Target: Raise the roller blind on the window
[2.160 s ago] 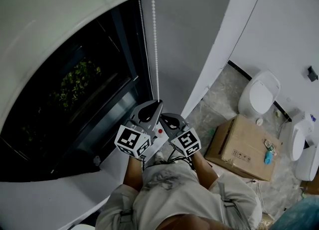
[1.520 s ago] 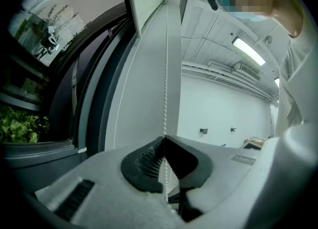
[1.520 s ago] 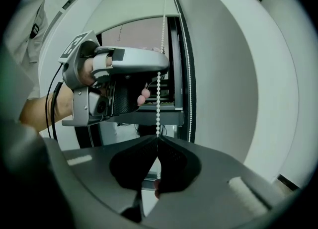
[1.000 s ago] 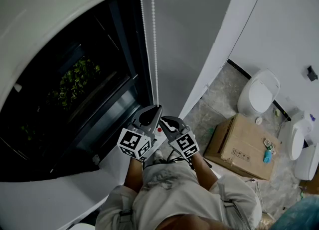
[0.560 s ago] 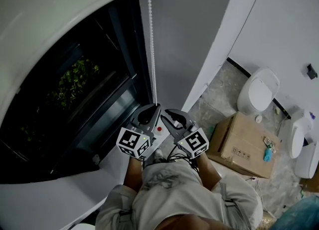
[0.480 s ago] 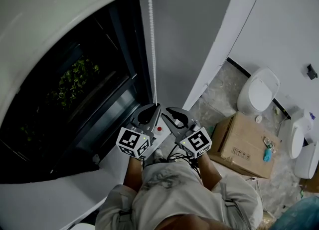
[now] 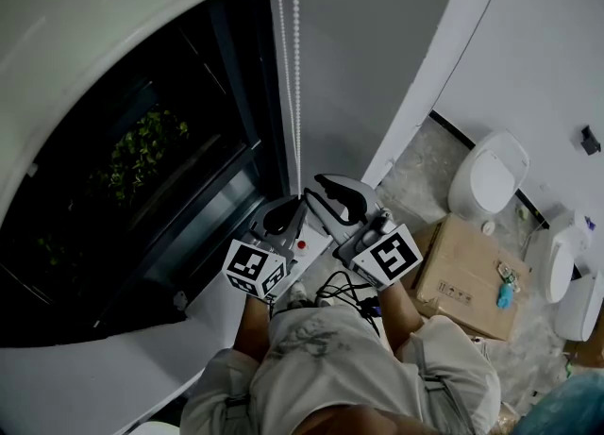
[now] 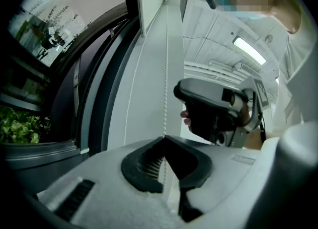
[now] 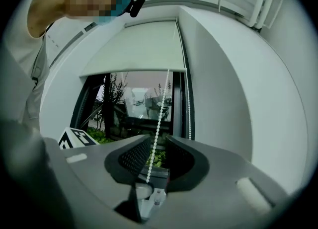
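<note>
Overhead, the roller blind (image 9: 134, 49) covers only the upper part of the window (image 7: 142, 188); its bottom edge lies across the glass, with dark panes and green foliage (image 7: 142, 145) showing below it. Two strands of the bead chain (image 7: 297, 75) hang down along the right side of the window frame. The left hand-held gripper (image 7: 294, 207) is clamped on one strand: in the left gripper view its jaws meet at the tips, with the bead chain (image 8: 165, 74) running straight down into the point where they close. The right hand-held gripper (image 7: 319, 185) sits just beside and slightly above the left one, and its jaws stand apart; in the right gripper view the bead chain (image 9: 161, 104) hangs loose in the gap between them, touching neither pad as far as can be seen. Down on the floor to the right sit a cardboard box (image 7: 467, 277) and a white toilet (image 7: 488, 178).
</note>
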### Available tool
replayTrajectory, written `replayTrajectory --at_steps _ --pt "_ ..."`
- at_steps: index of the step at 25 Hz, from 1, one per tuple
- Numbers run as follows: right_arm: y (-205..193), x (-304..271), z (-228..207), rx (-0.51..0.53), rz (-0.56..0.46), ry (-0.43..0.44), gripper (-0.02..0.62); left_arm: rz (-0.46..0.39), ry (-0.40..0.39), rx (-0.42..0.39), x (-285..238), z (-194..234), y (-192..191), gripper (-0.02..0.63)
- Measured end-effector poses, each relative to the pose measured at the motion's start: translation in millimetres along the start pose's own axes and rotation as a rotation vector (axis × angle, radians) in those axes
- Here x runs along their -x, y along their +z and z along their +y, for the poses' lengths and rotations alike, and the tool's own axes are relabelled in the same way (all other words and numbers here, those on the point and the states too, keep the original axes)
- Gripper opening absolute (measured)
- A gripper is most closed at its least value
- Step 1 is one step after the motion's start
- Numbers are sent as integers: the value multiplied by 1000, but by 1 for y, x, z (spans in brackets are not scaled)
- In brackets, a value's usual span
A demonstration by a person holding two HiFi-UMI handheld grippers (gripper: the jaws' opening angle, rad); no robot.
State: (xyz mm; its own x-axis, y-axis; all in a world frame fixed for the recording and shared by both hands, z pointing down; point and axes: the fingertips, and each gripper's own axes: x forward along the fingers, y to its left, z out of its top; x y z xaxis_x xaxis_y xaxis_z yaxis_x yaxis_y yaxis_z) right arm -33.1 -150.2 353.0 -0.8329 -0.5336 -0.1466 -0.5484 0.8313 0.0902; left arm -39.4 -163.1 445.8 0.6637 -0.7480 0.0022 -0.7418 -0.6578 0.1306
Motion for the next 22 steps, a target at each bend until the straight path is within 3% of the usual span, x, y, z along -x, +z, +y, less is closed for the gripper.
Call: replayTrajectory --at_steps 13,22 --pt "43 -34 -12 19 -79 44 106 -3 -13 7 -8 0 0 15" --pt "52 -42 -16 11 -96 55 18 -4 -17 10 -13 1 -1 15"
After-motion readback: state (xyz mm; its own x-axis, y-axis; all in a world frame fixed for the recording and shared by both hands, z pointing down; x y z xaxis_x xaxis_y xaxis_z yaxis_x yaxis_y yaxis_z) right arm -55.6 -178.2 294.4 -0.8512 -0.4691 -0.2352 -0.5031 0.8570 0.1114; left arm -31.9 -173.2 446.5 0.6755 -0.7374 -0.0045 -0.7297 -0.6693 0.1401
